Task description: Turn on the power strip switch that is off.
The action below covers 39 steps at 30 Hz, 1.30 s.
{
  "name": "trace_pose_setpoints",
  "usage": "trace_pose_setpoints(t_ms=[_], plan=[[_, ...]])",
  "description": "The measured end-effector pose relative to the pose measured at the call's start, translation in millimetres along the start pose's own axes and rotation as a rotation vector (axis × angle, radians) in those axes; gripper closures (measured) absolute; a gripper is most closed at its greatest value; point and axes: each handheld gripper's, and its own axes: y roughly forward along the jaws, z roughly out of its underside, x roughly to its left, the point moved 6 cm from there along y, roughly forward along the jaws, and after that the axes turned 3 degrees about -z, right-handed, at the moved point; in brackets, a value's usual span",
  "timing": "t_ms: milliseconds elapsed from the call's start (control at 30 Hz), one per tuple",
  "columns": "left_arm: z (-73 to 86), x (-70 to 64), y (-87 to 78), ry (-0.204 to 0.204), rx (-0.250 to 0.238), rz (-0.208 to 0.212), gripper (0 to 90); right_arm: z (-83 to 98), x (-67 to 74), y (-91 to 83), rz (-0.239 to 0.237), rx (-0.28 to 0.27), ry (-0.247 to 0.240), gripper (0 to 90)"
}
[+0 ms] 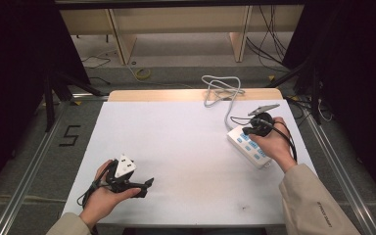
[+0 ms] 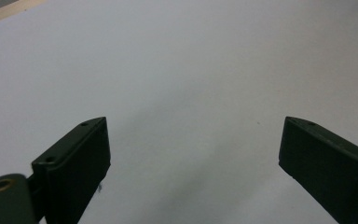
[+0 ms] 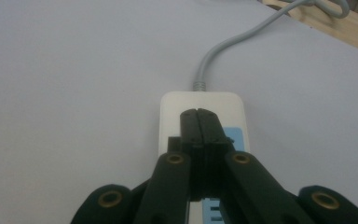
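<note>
High view: power strip (image 1: 250, 146) at desk (image 1: 176, 147) right edge. Right hand-held gripper (image 1: 250, 130) jaws together, pressing down onto strip's far end, likely switch. Left hand-held gripper (image 1: 142, 188) apart, idle near-left. Next: lift clear.

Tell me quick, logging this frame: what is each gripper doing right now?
Left gripper: open, jaws wide apart over the bare white table, holding nothing.
Right gripper: shut, jaws pressed together over the white power strip, nothing visibly clamped.
</note>
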Motion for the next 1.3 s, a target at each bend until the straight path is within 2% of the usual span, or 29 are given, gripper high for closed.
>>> trace_pose_setpoints(t_ms=[967,1300], plan=[[0.3,0.3,0.3,-0.002,0.000,0.001,8.5,3.9,2.1,29.3,-0.026,0.121,-0.020,90.0],[0.0,-0.2,0.1,-0.002,0.000,0.003,8.5,5.1,2.1,34.3,-0.032,0.142,-0.022,90.0]])
